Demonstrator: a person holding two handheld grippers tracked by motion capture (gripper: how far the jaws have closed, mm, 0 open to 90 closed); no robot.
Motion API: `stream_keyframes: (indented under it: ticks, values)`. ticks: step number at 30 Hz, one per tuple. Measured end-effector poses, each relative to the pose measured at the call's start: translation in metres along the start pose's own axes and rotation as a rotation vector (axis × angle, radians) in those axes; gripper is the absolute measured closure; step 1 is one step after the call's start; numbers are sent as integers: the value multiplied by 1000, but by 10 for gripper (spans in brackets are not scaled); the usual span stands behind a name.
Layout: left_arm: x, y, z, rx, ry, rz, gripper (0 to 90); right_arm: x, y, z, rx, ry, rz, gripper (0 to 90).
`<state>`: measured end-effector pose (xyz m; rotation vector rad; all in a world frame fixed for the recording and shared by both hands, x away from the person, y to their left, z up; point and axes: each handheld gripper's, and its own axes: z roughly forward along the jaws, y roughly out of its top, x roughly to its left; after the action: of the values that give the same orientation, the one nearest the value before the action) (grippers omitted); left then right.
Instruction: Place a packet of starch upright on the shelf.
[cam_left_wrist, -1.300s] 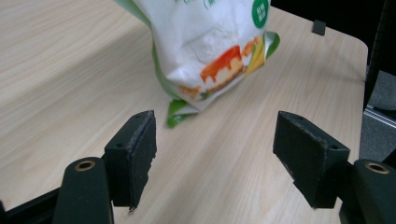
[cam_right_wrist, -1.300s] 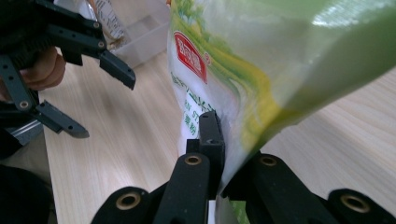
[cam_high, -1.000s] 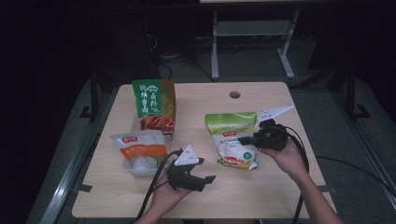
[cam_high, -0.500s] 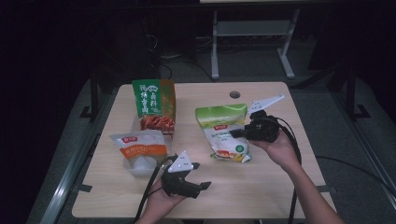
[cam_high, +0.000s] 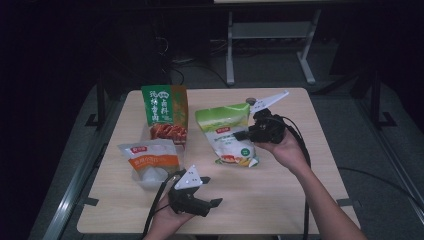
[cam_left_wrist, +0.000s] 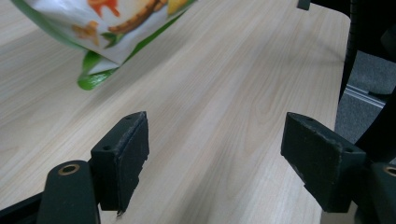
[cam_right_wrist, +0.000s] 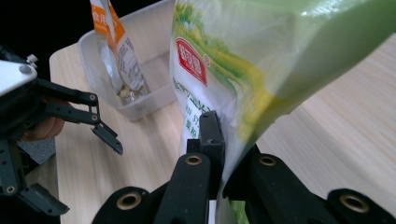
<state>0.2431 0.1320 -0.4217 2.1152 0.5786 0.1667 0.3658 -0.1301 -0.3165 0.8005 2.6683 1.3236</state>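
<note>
Taking the green-and-white pouch (cam_high: 229, 136) as the landmark and working left to right: well to its left, an orange-labelled bag (cam_high: 150, 159) is sitting in a clear plastic tub (cam_right_wrist: 140, 105), and a tall green-and-orange packet (cam_high: 165, 112) is standing just behind that. Nearer the person and to the pouch's lower left, the left gripper (cam_high: 212, 205) is resting low over the table (cam_high: 280, 200) with its jaws spread wide and nothing between them; they have just been opening further. The pouch itself is being lifted and tilted, its lower corner hanging close above the wood in the left gripper view (cam_left_wrist: 100, 70). At the pouch's right edge, the right gripper (cam_high: 240, 135) is clamping tight on it, pinching only a thin margin of film.

The risk I am seeing: with so narrow a bite on slippery film, the loaded pouch could be sliding out or swinging. Carried leftward, its drooping corner could be catching the tub's rim or knocking the tall packet over.
</note>
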Motion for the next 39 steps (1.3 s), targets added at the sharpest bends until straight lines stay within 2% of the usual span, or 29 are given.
stream_keyframes:
  ticks: [8,13,16,18,22,31,36,39]
  values:
    - [1,-4,-3,1,6,6,230,2,22,12,-1,22,-29,886]
    - [-1,-6,-3,6,3,9,228,4,37,19,-9,32,-66,886]
    - [-1,-7,-3,6,1,3,227,8,47,23,-15,47,-58,887]
    - [-2,-7,-3,6,0,3,224,9,53,26,-24,51,-80,887]
    - [-3,-8,-2,7,2,18,222,12,64,34,-31,63,-89,887]
    - [-4,-9,-2,6,0,8,219,16,88,52,-40,93,-115,888]
    - [-4,-9,-2,17,2,31,219,18,98,63,-42,109,-112,887]
    - [-3,-9,-2,13,3,27,219,19,103,69,-40,115,-128,888]
